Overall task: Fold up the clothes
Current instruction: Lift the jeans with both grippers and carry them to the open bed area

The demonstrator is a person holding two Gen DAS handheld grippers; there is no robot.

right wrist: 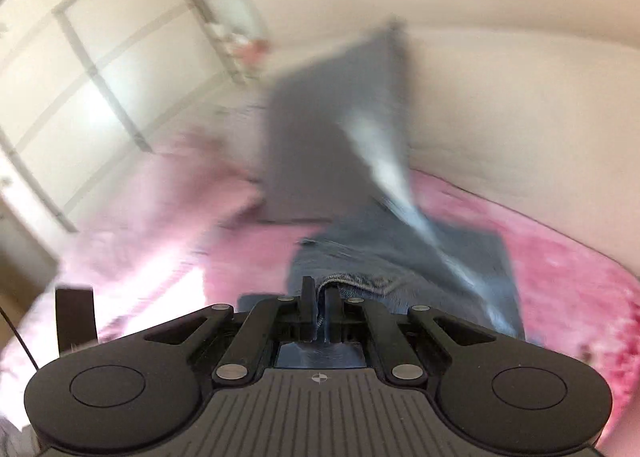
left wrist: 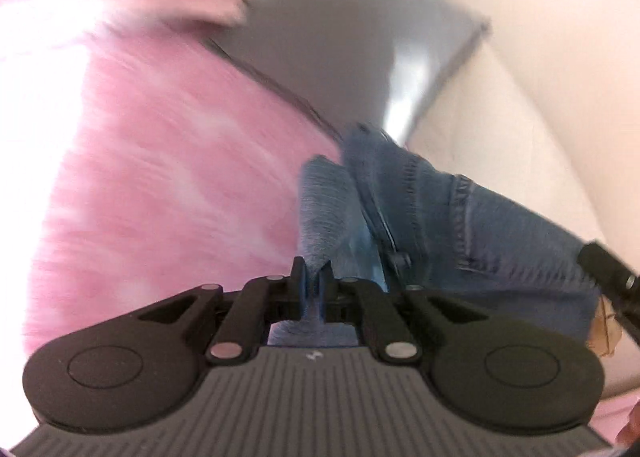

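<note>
Pink fleece blanket [right wrist: 560, 257] covers the bed, cream wall behind, white wardrobe [right wrist: 72, 69] at 10 o'clock in the right wrist view; everything past the fingers is motion-blurred.

You've got the jeans [left wrist: 420, 209] pinched in both tools. Left gripper [left wrist: 316, 277]: jaws closed down on a denim edge, cloth bunched between the fingers. Right gripper [right wrist: 318, 309]: same, jaws clamped on a stitched seam or hem.

Key relation: from your left gripper the jeans run off toward 1–2 o'clock, and the right tool's black finger shows at the 3 o'clock edge, so both grips sit on the same end of the garment, near each other. From your right gripper the long axis heads to 12 o'clock, a leg lifting off the blanket toward the wall.

Grey panel [right wrist: 340, 129] at 12 o'clock, above the denim, is too blurred to say whether it's a cushion or more cloth.

Can't tell if the jeans are already doubled over. Judgement: with both grips at the near end, any fold has to travel along that 12 o'clock axis, both hands level.
</note>
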